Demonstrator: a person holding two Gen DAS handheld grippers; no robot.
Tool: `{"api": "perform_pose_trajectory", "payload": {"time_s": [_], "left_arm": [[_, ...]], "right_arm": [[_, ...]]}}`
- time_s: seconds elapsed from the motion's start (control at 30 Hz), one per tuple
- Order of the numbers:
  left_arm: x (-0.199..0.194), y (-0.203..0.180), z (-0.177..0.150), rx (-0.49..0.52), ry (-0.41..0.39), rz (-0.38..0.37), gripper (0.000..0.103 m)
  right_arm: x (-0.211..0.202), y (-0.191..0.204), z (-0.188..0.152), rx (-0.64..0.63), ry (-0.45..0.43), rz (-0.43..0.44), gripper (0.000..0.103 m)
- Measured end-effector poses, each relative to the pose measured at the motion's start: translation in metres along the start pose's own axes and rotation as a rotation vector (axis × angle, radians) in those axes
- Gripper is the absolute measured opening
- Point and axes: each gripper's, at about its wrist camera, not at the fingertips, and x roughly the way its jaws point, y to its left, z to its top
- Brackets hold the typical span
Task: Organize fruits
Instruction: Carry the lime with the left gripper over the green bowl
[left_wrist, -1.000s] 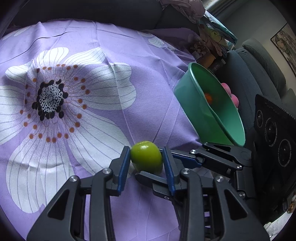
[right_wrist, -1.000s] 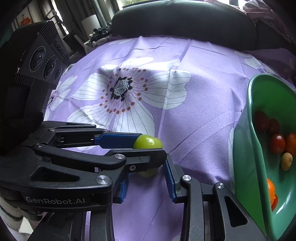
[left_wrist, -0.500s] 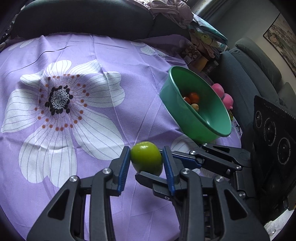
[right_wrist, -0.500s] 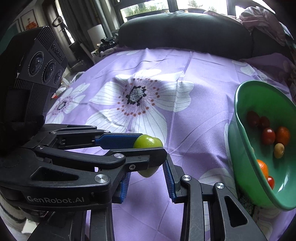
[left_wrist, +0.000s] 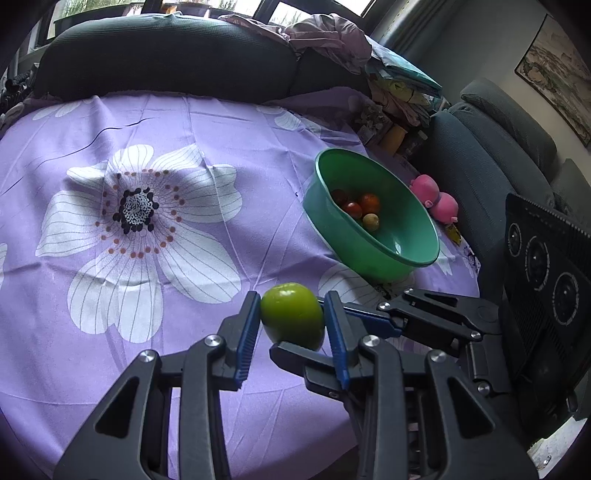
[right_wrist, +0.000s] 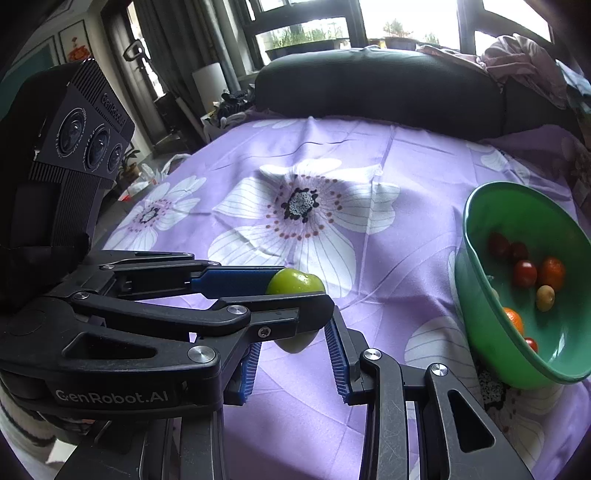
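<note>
My left tongs (left_wrist: 291, 325) clenched on apple (left_wrist: 292, 315), lifted off table (left_wrist: 221, 155) for carry to bowl (left_wrist: 373, 254). Right tongs (right_wrist: 295, 350) released, straddling apple as guard.

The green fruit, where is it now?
In the left wrist view the green fruit sits low in the centre, clamped in the left tongs, above the purple flowered cloth and left of the green bowl.

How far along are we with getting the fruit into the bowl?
Done: several small red, orange and yellowish fruits already lie in the green bowl. In hand: the left gripper is shut on the green fruit, held above the purple cloth. Left: carrying it to the bowl. The right gripper is open.
</note>
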Motion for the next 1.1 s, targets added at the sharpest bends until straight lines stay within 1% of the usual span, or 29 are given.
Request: {"api": "perform_pose_trajectory", "payload": {"time_s": [0.27,0.53,0.77,1.1], "left_arm": [[-0.010,-0.020,0.009,0.061,-0.024,0.009,0.034],[-0.006,-0.041,0.023,0.125,-0.028,0.014,0.033],[0.009,-0.063,0.041,0.180,-0.026,-0.015,0.033],[0.047,-0.096,0.065,0.261,0.008,-0.060,0.033]], "right_arm": [[-0.022,0.000,0.003,0.000,-0.061,-0.013,0.036],[-0.038,-0.011,0.005,0.017,-0.111,-0.027,0.036],[-0.053,-0.032,0.007,0.048,-0.157,-0.059,0.036],[-0.067,-0.075,0.006,0.109,-0.191,-0.120,0.036]]}}
